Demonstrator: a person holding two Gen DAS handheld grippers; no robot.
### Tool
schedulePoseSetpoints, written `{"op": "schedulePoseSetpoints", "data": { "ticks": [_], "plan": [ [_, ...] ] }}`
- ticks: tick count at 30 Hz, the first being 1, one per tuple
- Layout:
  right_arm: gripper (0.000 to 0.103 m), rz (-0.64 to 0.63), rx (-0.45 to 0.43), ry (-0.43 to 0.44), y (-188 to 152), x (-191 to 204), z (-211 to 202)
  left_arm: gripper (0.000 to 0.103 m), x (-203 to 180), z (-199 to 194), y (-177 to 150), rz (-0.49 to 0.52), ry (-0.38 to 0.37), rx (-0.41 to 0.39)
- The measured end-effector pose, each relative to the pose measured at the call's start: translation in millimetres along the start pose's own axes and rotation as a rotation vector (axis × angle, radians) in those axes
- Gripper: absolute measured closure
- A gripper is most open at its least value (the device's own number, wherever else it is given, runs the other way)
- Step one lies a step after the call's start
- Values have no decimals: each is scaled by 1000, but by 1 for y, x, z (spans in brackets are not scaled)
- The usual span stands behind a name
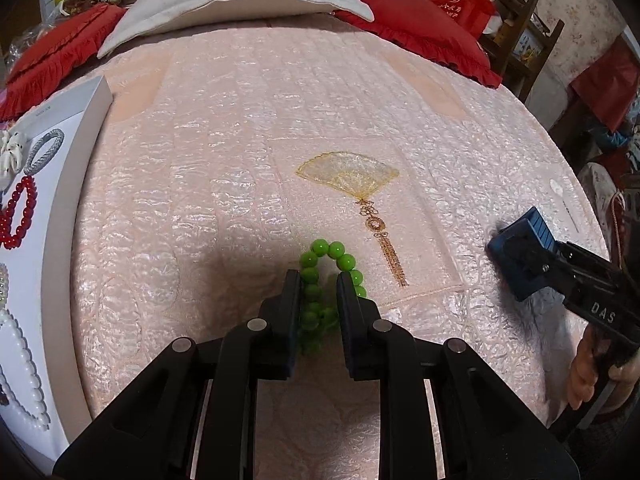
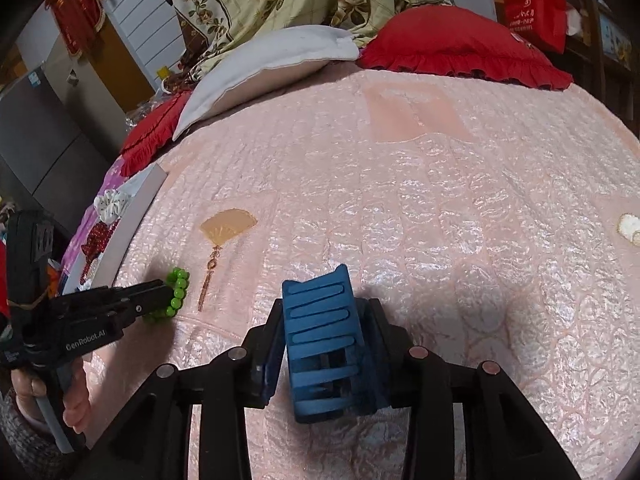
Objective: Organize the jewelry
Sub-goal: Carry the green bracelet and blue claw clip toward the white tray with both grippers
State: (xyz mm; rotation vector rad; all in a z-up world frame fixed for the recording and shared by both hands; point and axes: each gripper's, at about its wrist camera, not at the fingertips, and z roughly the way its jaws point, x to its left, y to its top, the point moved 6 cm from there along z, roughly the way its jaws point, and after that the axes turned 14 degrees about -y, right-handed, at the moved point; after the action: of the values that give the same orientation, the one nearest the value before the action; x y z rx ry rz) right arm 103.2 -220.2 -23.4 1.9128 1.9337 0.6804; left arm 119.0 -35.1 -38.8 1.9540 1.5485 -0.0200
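Observation:
A green bead bracelet (image 1: 320,264) sits on the pink bedspread (image 1: 240,160), one strand pinched in my left gripper (image 1: 319,276), which is shut on it; the other strand runs outside the right finger. The right wrist view shows the same bracelet (image 2: 178,286) at the left gripper (image 2: 166,294). A blue claw hair clip (image 2: 320,344) stands between the fingers of my right gripper (image 2: 326,304), leaning on the right finger with a gap at the left pad; the jaws are open. From the left wrist the clip (image 1: 524,240) rests on the bed at the right gripper (image 1: 520,258).
A white tray (image 1: 80,152) at the left edge holds a red bead bracelet (image 1: 18,216), a silver bangle (image 1: 44,150), a white pearl strand (image 1: 24,360) and a scrunchie (image 1: 12,152). Red pillows (image 2: 460,44) and a white pillow (image 1: 240,4) lie at the back. A hand (image 1: 588,372) holds each handle.

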Motion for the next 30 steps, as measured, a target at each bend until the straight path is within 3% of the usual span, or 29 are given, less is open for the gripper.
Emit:
{"op": "schedulePoseSetpoints", "data": {
  "ticks": [4,6,8,13,22,30],
  "plan": [
    [66,-26,-14,-25,-6,2,-4,87,-4,2,0,35,36,22],
    [67,-43,-22,-48,-8,3,-5,95,-11,6,0,53,35,51],
    [73,-56,-32,-73,-10,4,-5,95,-17,7,-1,56,30,50],
    [74,-44,-55,-37,-9,9,-21,95,-26,-17,-4,45,32,-8],
    [75,-64,-109,-11,-13,34,-57,95,-47,-108,-13,39,-24,-168],
    [75,-94,-137,33,-26,62,-90,95,-47,-159,-26,11,-24,-249]
  ]
}}
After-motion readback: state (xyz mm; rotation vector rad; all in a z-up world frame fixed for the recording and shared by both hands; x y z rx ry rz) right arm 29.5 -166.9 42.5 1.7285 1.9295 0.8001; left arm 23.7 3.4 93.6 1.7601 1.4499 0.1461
